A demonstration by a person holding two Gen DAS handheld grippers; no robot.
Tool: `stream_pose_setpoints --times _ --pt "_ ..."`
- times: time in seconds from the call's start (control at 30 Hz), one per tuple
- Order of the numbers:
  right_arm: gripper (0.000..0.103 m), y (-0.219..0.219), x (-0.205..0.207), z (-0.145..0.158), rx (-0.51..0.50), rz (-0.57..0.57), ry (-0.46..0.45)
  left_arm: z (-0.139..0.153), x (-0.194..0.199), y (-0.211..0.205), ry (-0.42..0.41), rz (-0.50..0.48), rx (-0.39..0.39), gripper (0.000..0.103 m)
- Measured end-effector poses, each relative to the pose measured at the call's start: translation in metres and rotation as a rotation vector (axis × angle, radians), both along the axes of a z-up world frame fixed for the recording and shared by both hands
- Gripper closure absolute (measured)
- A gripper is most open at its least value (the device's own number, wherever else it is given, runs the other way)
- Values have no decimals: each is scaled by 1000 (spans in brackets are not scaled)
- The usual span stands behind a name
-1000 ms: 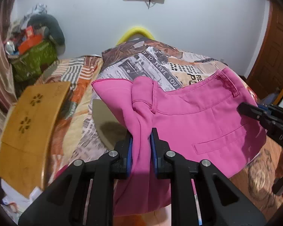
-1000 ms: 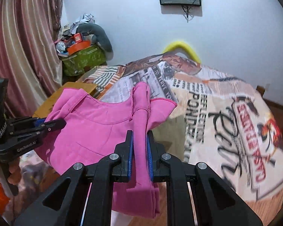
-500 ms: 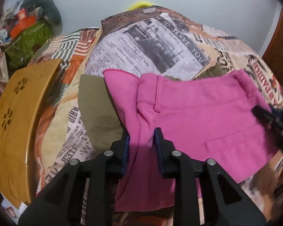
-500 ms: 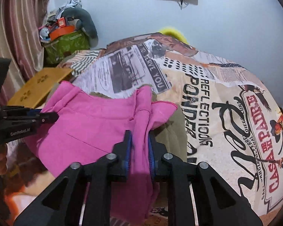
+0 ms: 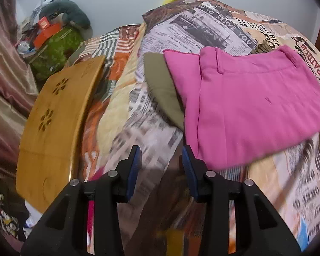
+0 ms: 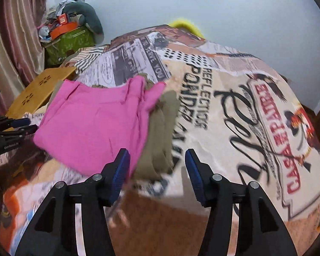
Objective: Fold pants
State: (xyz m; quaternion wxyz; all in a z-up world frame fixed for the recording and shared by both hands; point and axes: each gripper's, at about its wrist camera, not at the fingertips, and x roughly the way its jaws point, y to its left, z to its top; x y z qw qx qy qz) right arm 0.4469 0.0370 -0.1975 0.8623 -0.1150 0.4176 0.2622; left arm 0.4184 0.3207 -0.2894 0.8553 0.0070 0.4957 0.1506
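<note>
— Blue-padded fingers (image 5: 135, 170) on the left gripper (image 5: 161, 170) stand spread wide, nothing between them, only blurred newsprint bedspread (image 5: 151, 132) under the gap. What about yours?

— Same on the right gripper (image 6: 157, 175): its fingers (image 6: 119, 170) are parted and bare. The left one overlaps the near edge of the pink pants (image 6: 91, 123) in my view; whether it touches them I cannot tell.

— From my side the pants (image 5: 251, 106) lie folded flat on the bed, up and to the right of the open fingers, waistband with belt loops toward the far side. The right finger sits just beside their near corner.

— Under them I see an olive-green garment (image 6: 162, 136), sticking out past their right edge, just ahead of my gap.

— It shows on my side too, the olive piece (image 5: 160, 85) peeking out along the left edge of the pants. Further left, a wooden lap desk (image 5: 53, 128) with flower cut-outs rests at the bed's edge.

— I see that desk (image 6: 38, 89) beyond the pants, and the left gripper (image 6: 12, 128) at my far left, near their left corner. Behind it all, a green box (image 6: 70, 42) piled with clutter stands by the striped curtain (image 6: 12, 42)
</note>
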Motion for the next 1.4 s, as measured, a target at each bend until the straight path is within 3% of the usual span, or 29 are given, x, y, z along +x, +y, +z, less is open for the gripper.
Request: stream_pose_setpoints --times 0.17,0.3,0.6,0.77,0.93,1.23,1.3,1.4 --pt "52 -19 -18 19 0 2 4 36 -28 -18 -40 -22 13 61" --pt "52 -28 -43 55 50 23 -33 88 -51 -41 -127 -54 1 61" --pt "52 -44 -124 169 219 76 -222 227 -147 -105 -425 -144 10 61" --pt "52 -66 -177 218 338 92 -335 282 -207 -126 -568 -164 -56 61" --pt "52 -88 -233 238 417 97 -438 310 -263 -139 -690 -124 -34 61" --pt "52 -105 -297 245 495 98 -530 319 -344 -160 -820 -87 -24 60" --pt "52 -104 -307 246 507 109 -542 318 -355 -163 -836 -89 -12 58" --pt "52 -103 -316 248 516 115 -566 318 -373 -169 -861 -96 1 45"
